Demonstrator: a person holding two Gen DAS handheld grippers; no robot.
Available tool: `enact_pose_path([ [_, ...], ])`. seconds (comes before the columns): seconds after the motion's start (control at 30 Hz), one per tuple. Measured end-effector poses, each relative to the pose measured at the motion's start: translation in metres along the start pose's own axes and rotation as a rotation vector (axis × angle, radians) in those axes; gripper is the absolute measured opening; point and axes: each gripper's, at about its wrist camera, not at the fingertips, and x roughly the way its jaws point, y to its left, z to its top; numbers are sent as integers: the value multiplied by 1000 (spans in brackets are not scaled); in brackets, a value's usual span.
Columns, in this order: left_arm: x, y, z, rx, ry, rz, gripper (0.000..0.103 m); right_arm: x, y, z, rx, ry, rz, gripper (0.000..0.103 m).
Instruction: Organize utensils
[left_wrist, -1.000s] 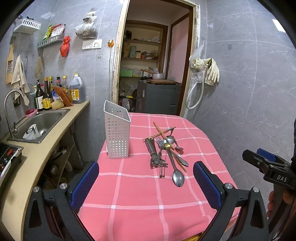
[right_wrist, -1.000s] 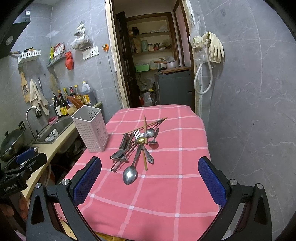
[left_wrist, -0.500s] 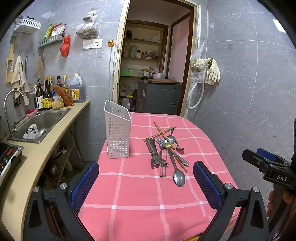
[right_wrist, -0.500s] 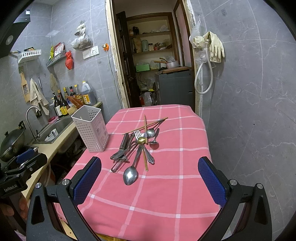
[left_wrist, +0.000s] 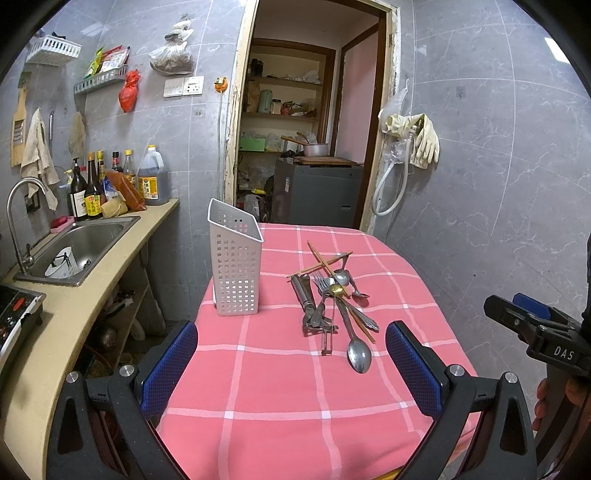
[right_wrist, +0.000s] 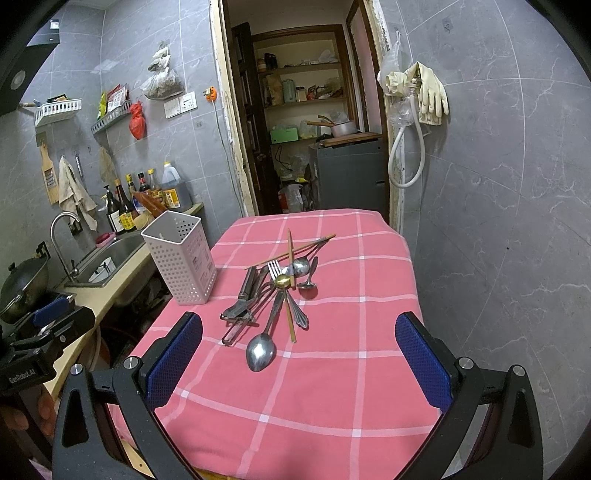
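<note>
A heap of utensils (left_wrist: 332, 299) (right_wrist: 275, 291) lies mid-table on the pink checked cloth: a large spoon (left_wrist: 359, 353) (right_wrist: 261, 350) nearest me, forks, smaller spoons, a metal peeler and crossed wooden chopsticks (left_wrist: 319, 260) (right_wrist: 295, 247). A white perforated holder (left_wrist: 235, 264) (right_wrist: 180, 256) stands upright to the heap's left, and looks empty from here. My left gripper (left_wrist: 291, 363) is open at the table's near edge, short of the heap. My right gripper (right_wrist: 299, 360) is open too, holding nothing, with the large spoon's bowl between its fingers' line of sight.
The table (left_wrist: 277, 398) is small, with a tiled wall close on the right. A counter with a sink (left_wrist: 79, 247), bottles (left_wrist: 92, 188) and a wok (right_wrist: 22, 284) runs along the left. An open doorway (left_wrist: 306, 147) lies behind the table.
Both views have crept very slightly toward the table; the utensils and holder have not moved and both grippers stay open.
</note>
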Motion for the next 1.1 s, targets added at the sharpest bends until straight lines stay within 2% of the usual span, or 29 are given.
enact_pose_path([
  [0.7, 4, 1, -2, 4, 4, -4, 102, 9, 5, 0, 5, -2, -7, 102],
  [0.73, 6, 2, -2, 7, 5, -9, 102, 24, 9, 2, 5, -5, -8, 102],
  [0.83, 9, 4, -1, 17, 3, -19, 102, 26, 13, 9, 2, -23, -19, 102],
  [1.1, 30, 3, 36, 47, -29, -64, 102, 24, 16, 39, 10, -79, -56, 102],
])
